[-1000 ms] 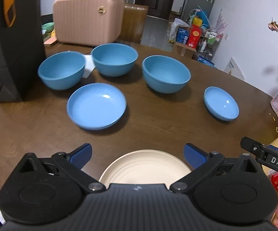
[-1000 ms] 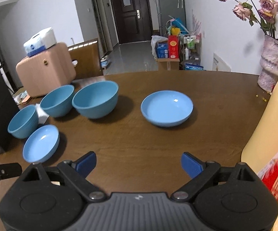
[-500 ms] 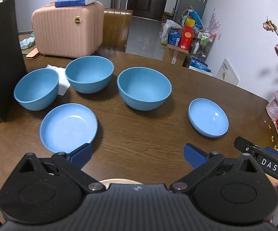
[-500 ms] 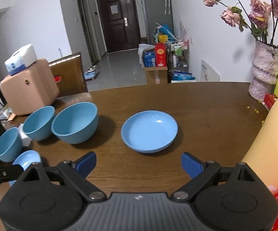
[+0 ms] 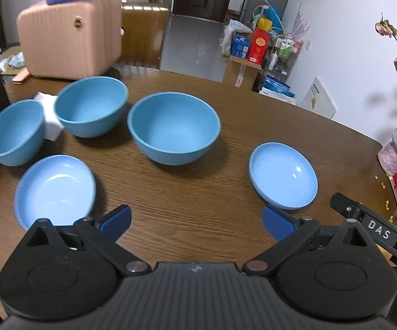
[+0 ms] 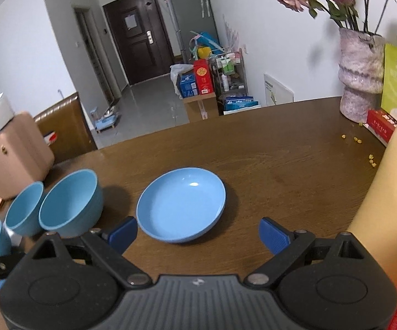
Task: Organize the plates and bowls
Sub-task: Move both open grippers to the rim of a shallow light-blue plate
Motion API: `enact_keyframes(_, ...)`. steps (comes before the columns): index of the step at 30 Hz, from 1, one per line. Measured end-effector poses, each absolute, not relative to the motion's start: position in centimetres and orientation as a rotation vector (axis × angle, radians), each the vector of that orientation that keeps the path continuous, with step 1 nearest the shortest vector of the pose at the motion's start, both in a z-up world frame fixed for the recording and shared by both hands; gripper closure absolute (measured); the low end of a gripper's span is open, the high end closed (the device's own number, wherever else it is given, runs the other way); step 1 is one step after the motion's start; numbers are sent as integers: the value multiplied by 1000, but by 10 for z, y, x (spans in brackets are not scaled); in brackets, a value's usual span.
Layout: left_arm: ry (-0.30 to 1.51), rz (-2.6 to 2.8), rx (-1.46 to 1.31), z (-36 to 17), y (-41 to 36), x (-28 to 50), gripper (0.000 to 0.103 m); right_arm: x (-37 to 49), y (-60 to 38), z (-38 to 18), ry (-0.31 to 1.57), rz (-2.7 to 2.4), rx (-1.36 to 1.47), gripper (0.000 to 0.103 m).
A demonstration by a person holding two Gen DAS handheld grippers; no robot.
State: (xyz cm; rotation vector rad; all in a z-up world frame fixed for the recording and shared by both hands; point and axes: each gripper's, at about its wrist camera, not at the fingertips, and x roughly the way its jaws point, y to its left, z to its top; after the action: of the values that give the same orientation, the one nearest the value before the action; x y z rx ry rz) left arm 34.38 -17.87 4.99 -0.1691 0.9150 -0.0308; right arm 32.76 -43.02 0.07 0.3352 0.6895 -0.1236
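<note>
Blue, shallow glossy plate (image 6: 181, 204) sits on the brown wooden surface (image 6: 281, 165) just ahead of the right tool (image 6: 198, 232), whose jaws gape empty; left tool (image 5: 196, 221) likewise gapes. Plate looks stiff, light, slick and breakable; pinch its near rim
</note>
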Motion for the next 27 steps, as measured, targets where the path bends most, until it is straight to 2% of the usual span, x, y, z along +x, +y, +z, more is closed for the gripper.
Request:
enact_keyframes(11, 939, -32, -134, 31, -217, 388, 0, 381, -445, -21, 728, -188, 281, 9)
enact_keyframes(22, 1000, -14, -136, 12, -246, 438, 0, 423, -465, -46, 796, -232, 317, 20)
enact_keyframes(25, 1023, -14, -131, 3, -254, 449, 4, 432, -465, -51, 809, -229, 314, 24)
enact_keyframes(27, 1044, -21, -117, -3, -259, 457, 14, 438, -465, -53, 817, -225, 312, 25)
